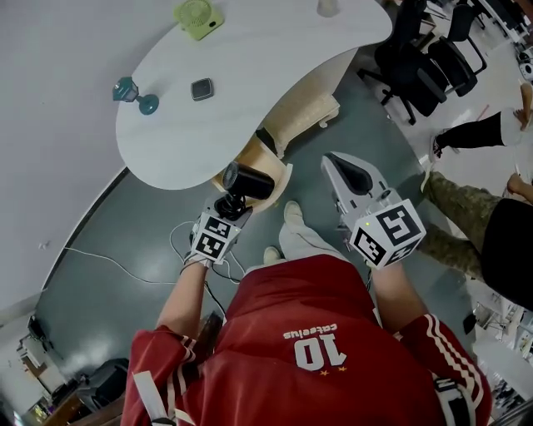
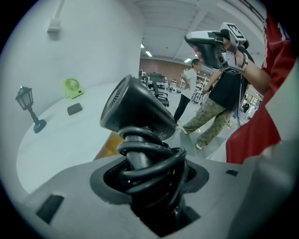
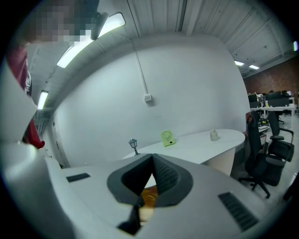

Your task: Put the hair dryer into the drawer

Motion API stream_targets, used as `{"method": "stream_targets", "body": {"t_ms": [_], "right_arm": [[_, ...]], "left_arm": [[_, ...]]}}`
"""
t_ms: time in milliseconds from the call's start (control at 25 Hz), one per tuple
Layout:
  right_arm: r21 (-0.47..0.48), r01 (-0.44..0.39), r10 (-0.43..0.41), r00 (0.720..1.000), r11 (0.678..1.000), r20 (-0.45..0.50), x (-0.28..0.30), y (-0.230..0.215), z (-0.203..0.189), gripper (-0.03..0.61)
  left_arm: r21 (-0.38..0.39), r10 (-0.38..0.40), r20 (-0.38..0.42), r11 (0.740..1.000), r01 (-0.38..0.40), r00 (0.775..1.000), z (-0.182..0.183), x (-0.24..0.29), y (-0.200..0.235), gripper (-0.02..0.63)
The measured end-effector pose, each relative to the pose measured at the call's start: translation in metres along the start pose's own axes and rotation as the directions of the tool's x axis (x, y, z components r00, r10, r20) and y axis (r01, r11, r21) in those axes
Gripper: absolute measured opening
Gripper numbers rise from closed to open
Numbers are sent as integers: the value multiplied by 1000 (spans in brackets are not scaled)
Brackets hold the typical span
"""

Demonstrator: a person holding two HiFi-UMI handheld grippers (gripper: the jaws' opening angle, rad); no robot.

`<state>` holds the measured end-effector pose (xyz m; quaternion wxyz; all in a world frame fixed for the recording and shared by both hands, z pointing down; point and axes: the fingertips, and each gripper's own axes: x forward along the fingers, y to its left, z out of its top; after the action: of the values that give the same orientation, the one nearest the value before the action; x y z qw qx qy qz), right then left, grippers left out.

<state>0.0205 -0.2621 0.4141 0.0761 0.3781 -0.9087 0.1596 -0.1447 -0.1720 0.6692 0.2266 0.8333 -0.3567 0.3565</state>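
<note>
Hair dryer [image 1: 247,180]: rigid, likely top-heavy, smooth shell. Left claw [image 1: 229,202] clamps cord-wrapped handle [image 2: 147,163], best hold, just off worktop [image 1: 250,83] near edge. Right claw [image 1: 337,162] closed, empty.

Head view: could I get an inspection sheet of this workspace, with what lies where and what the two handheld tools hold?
Surface: white curved table.
Job's things: black hair dryer, held off the table; wooden drawer, apparently open under the table edge.
Clutter: green fan, lamp figurine, dark box, white cup.
Grippers: left gripper jaws closed on the dryer's handle; right gripper jaws together, empty.
Cables: cord coiled round the handle; white cable on the floor.
Surroundings: office chairs, bystander.
</note>
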Motion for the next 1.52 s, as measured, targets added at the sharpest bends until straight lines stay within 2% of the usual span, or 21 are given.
{"method": "stream_targets", "body": {"t_ms": [160, 440, 760, 960, 1160, 1280, 1400, 1520], "right_arm": [[-9, 0, 0, 1000, 1000, -17, 4, -3, -6, 6], [-20, -5, 4, 999, 1000, -53, 6, -4, -19, 6], [-38, 3, -6, 998, 999, -70, 3, -7, -23, 6], [-38, 11, -14, 997, 999, -80, -1, -11, -25, 6], [-39, 12, -16, 996, 999, -91, 0, -12, -30, 6], [-43, 7, -11, 995, 999, -98, 0, -12, -32, 6], [-40, 8, -12, 994, 999, -104, 1, -12, -34, 6], [-40, 3, -7, 995, 999, -101, 3, -11, -33, 6]], "left_arm": [[2, -19, -56, 1000, 19, 998, -18, 17, 4, 261], [58, -36, -146, 997, 44, 989, -41, 40, 13, 261], [57, -74, -248, 994, 91, 966, -67, 62, 26, 262], [67, -68, -303, 994, 92, 951, -81, 73, 32, 262], [10, -97, -351, 994, 108, 931, -96, 84, 35, 264], [-12, -118, -347, 993, 121, 931, -94, 91, 36, 265], [-16, -102, -369, 994, 104, 924, -94, 92, 43, 265], [-51, -121, -396, 993, 109, 911, -100, 94, 43, 267]]}}
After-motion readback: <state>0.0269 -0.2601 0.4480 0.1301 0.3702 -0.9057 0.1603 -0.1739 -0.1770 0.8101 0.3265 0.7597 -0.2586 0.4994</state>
